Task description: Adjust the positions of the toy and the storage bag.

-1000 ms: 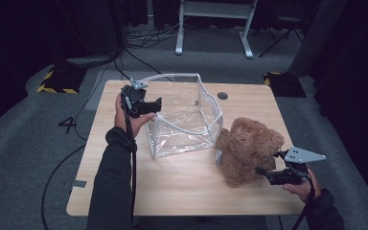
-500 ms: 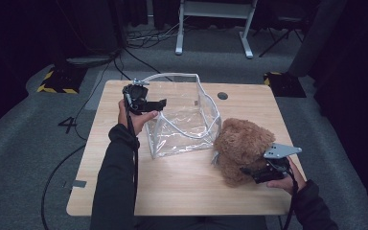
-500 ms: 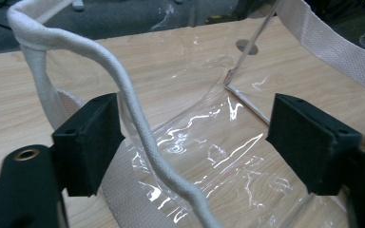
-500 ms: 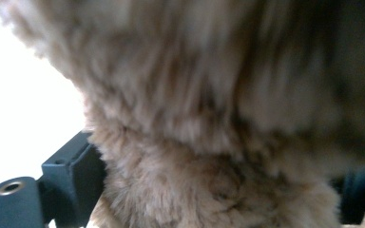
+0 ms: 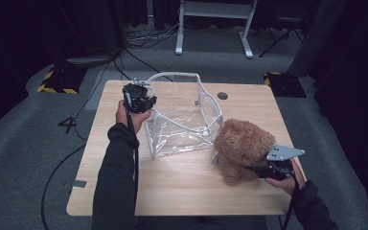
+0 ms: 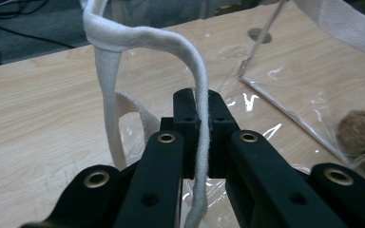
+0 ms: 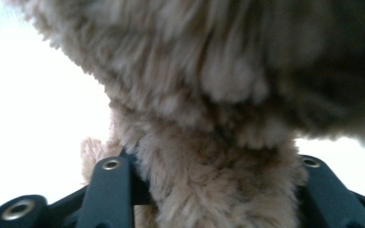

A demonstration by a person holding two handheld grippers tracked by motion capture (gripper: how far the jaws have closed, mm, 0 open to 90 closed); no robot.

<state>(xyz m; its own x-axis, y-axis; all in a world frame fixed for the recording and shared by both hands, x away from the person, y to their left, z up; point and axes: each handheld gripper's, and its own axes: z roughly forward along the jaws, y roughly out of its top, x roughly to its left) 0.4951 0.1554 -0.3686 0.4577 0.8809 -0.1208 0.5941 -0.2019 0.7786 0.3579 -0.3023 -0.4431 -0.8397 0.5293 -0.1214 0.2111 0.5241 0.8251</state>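
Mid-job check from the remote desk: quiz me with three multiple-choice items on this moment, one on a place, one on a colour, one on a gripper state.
1. Where does the teddy bear lie?
A. inside the clear bag
B. on the table, beside the bag's right side
C. on the floor

2. What colour is the strap of the clear bag?
A. white
B. red
C. black

3. How does the left gripper stand?
A. wide open above the table
B. shut on the strap
C. shut on the teddy bear

Answers:
1 B: the high view shows the bear on the wooden table, outside the bag's right wall, with the right gripper closed on its fur.
2 A: the left gripper view shows a white woven band.
3 B: its jaws, having just closed, pinch the strap between them.
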